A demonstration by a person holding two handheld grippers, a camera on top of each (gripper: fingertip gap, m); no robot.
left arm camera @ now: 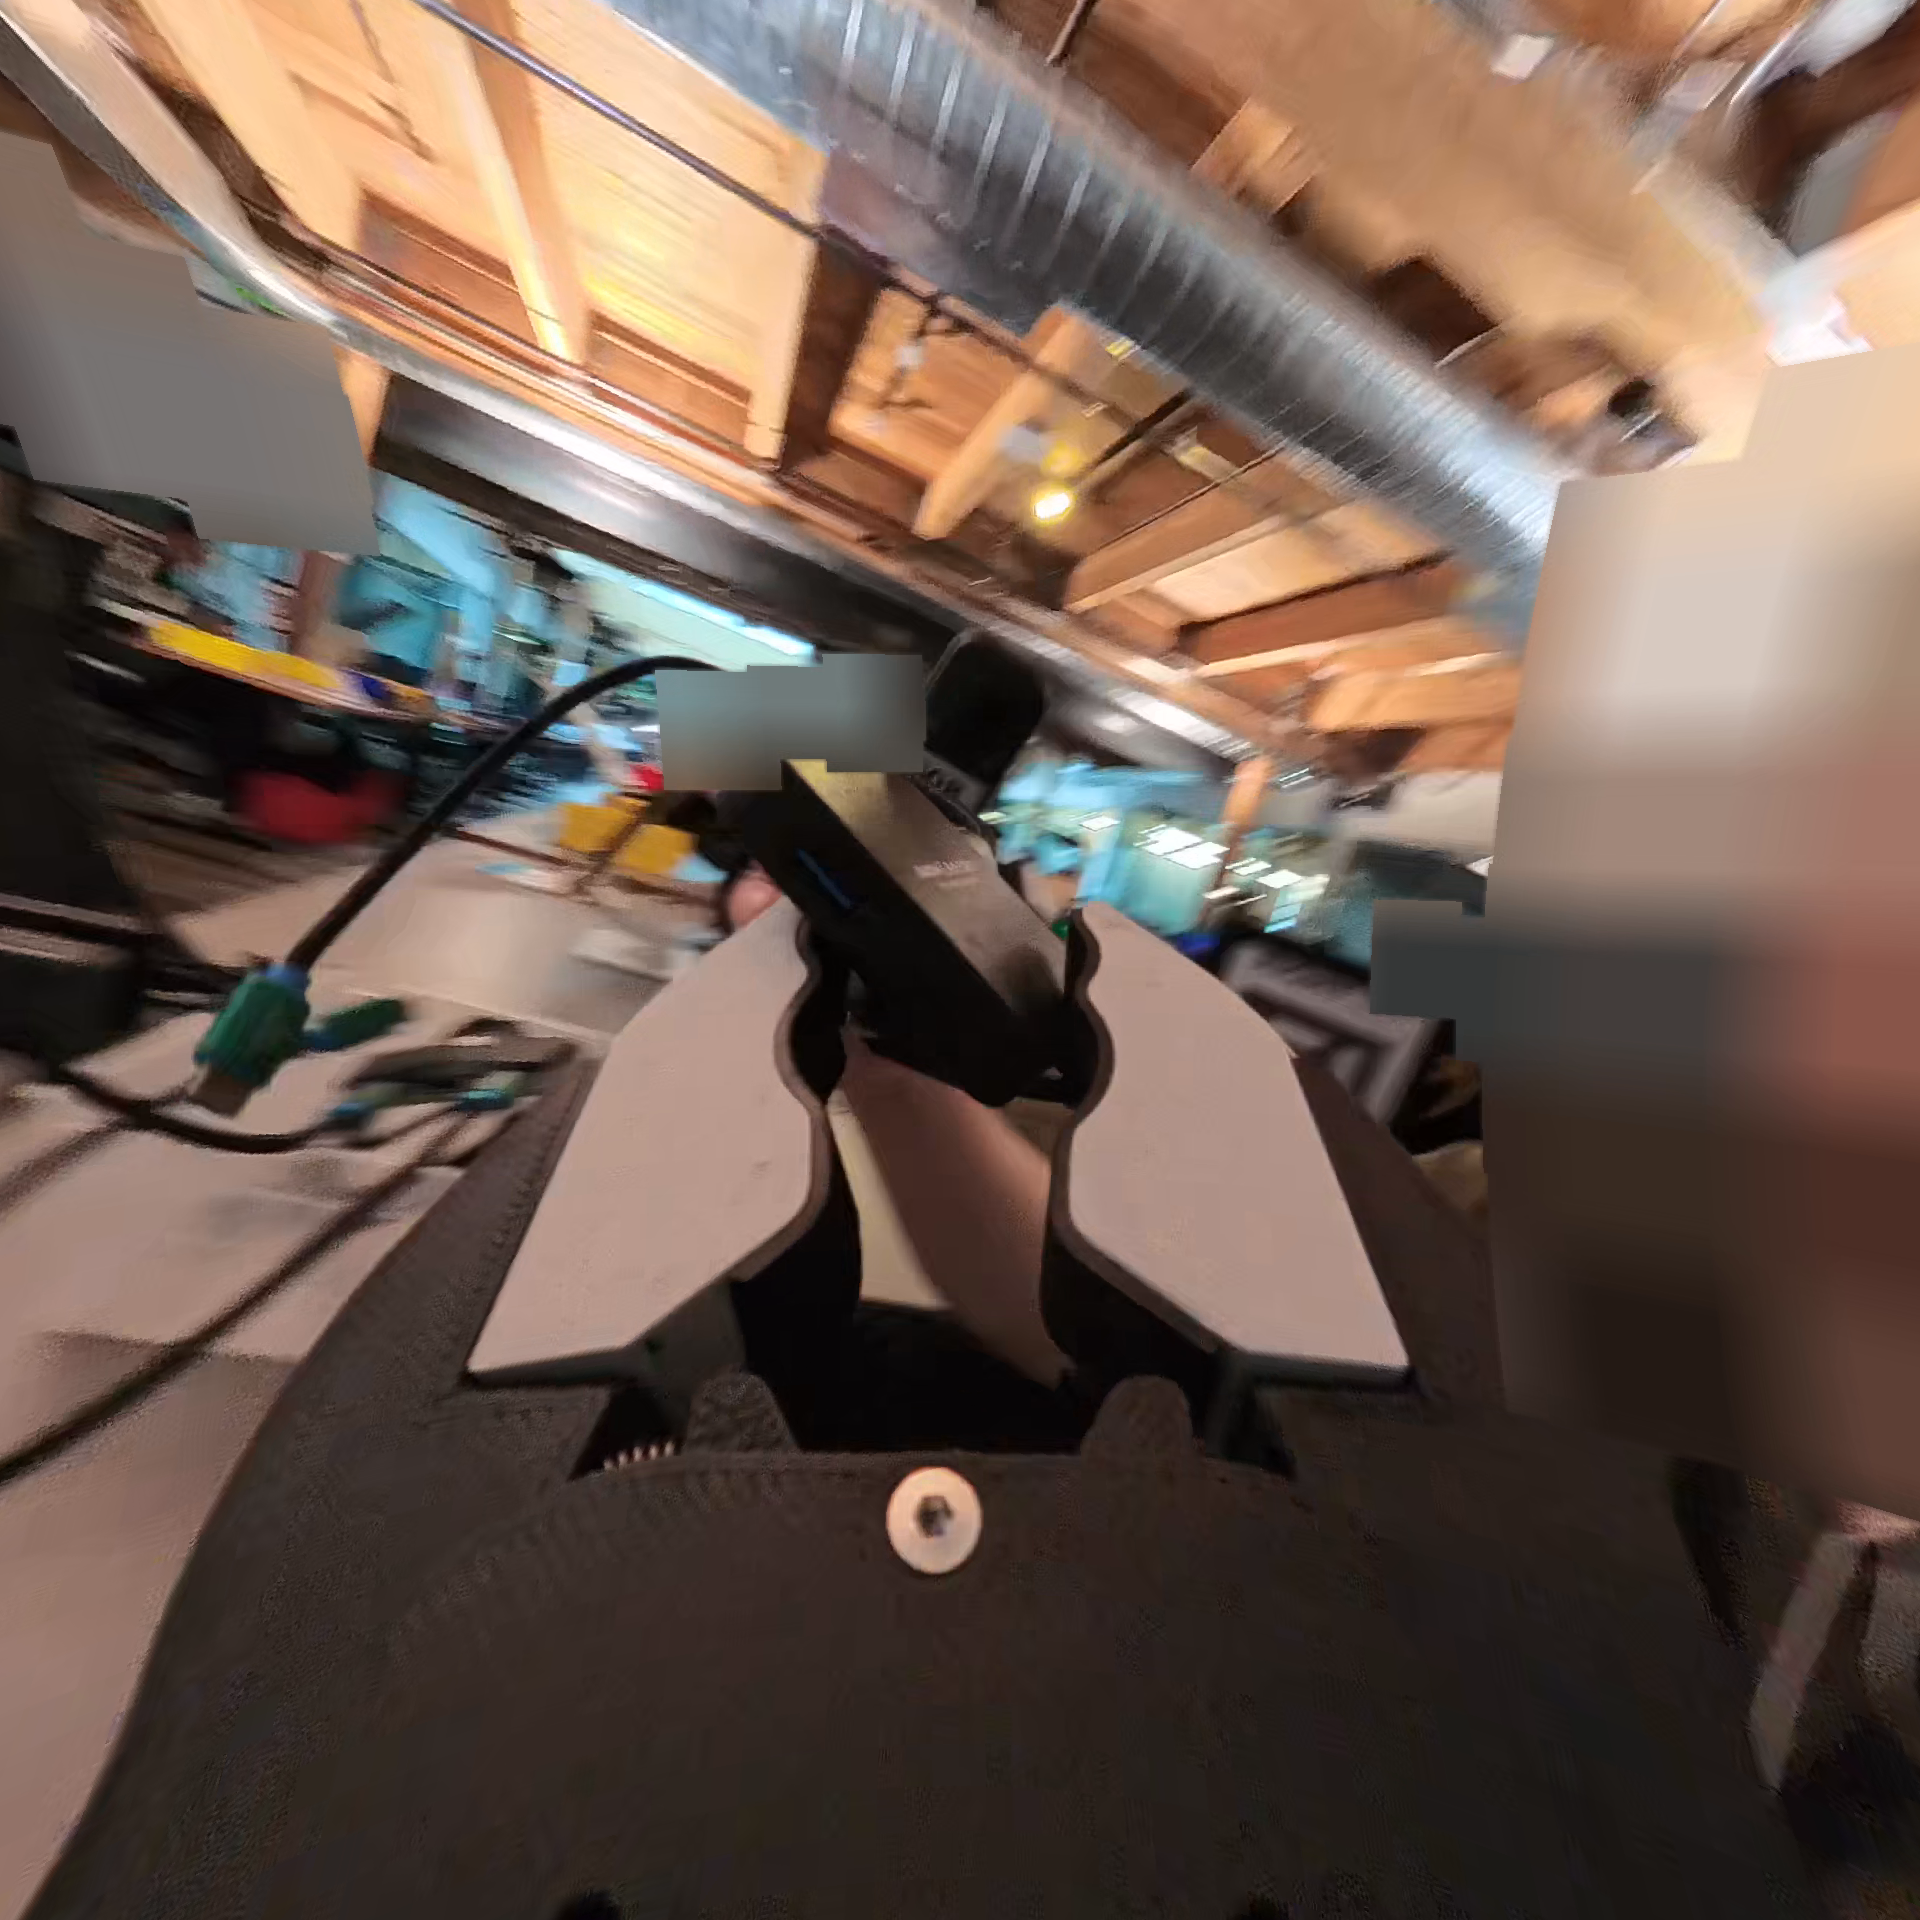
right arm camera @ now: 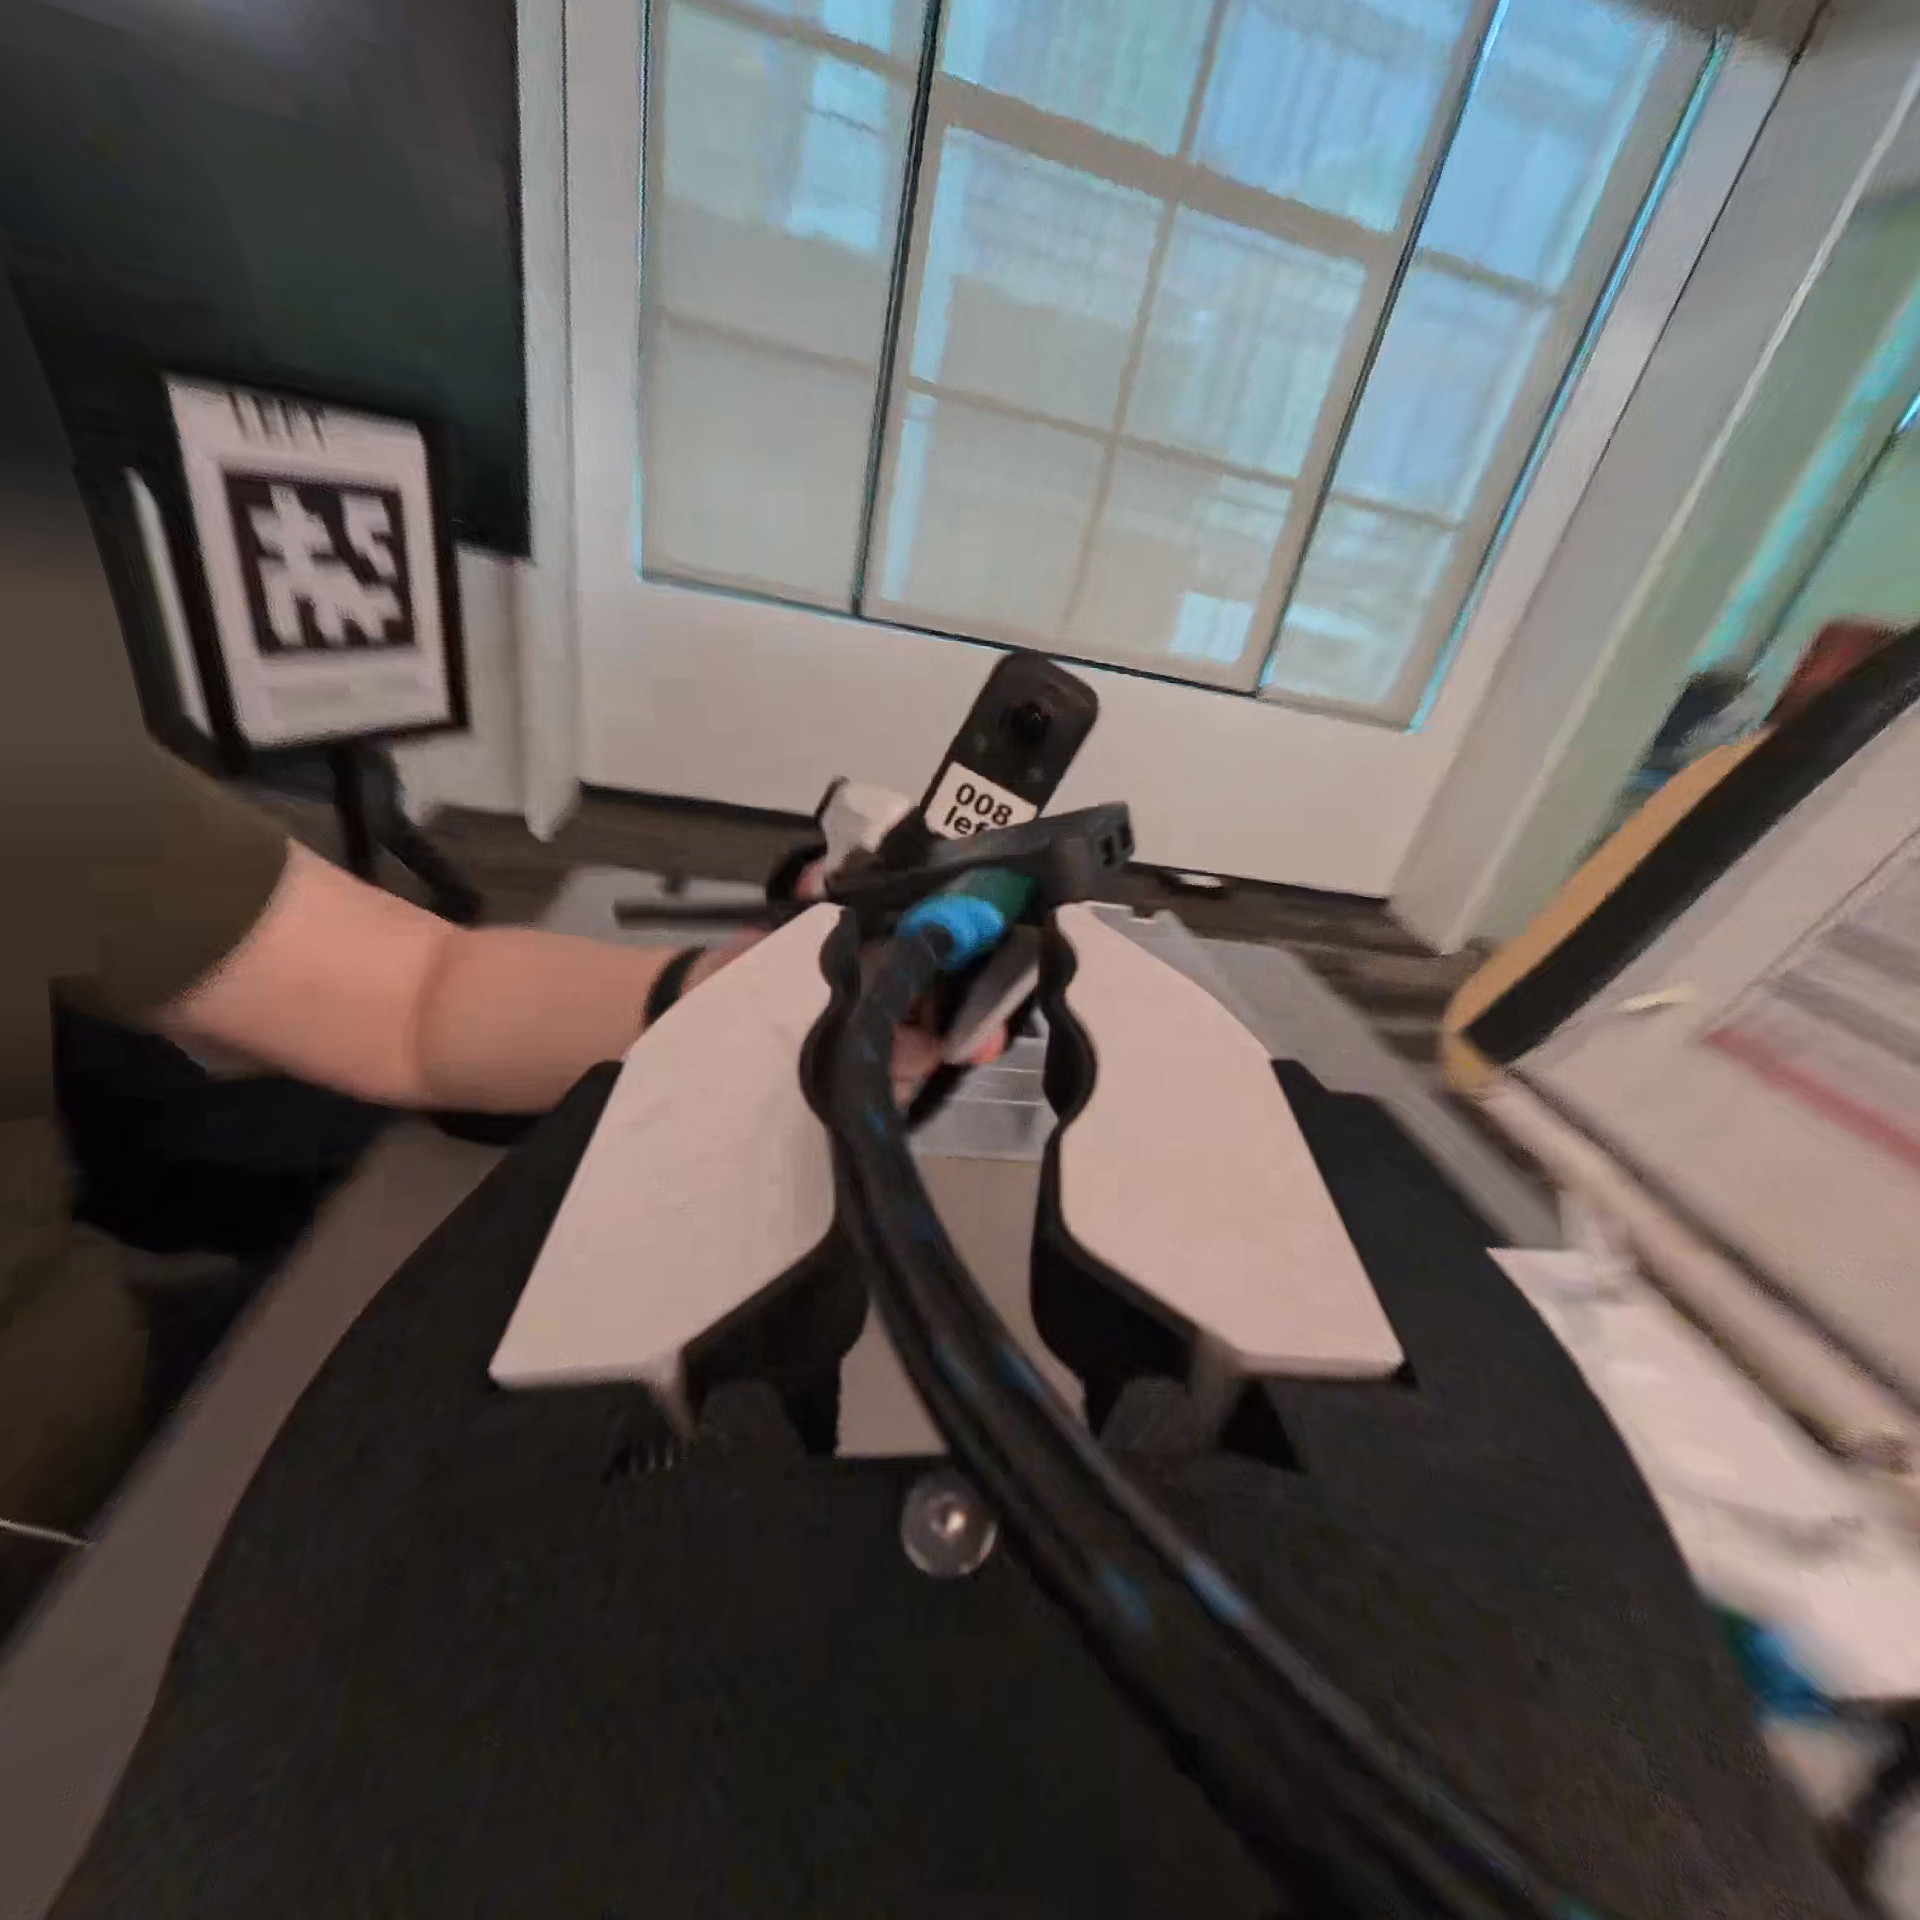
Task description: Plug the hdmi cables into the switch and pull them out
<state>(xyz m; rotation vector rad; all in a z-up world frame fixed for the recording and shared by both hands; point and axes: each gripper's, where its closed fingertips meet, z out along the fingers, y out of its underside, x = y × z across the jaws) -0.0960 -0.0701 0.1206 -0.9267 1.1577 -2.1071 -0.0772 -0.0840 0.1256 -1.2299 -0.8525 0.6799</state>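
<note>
My left gripper (left arm camera: 940,961) is shut on the black switch (left arm camera: 914,914), a slim box held in the air and tilted up and away. My right gripper (right arm camera: 951,935) is shut on the blue and green HDMI connector (right arm camera: 966,920), whose green tip meets the long side of the switch (right arm camera: 987,847). I cannot tell whether it is seated. Its black cable (right arm camera: 935,1247) runs back over the right gripper. In the left wrist view a dark plug (left arm camera: 701,821) sits at the switch's far left end, and a black cable (left arm camera: 436,831) arcs down to a green connector (left arm camera: 249,1039).
More green and teal connectors (left arm camera: 416,1091) and cables lie on the pale table (left arm camera: 208,1247) to the left. A person's forearm (right arm camera: 416,997) reaches in from the left. A stand with a black-and-white marker board (right arm camera: 322,561) is at the back left, and a window (right arm camera: 1091,312) is behind.
</note>
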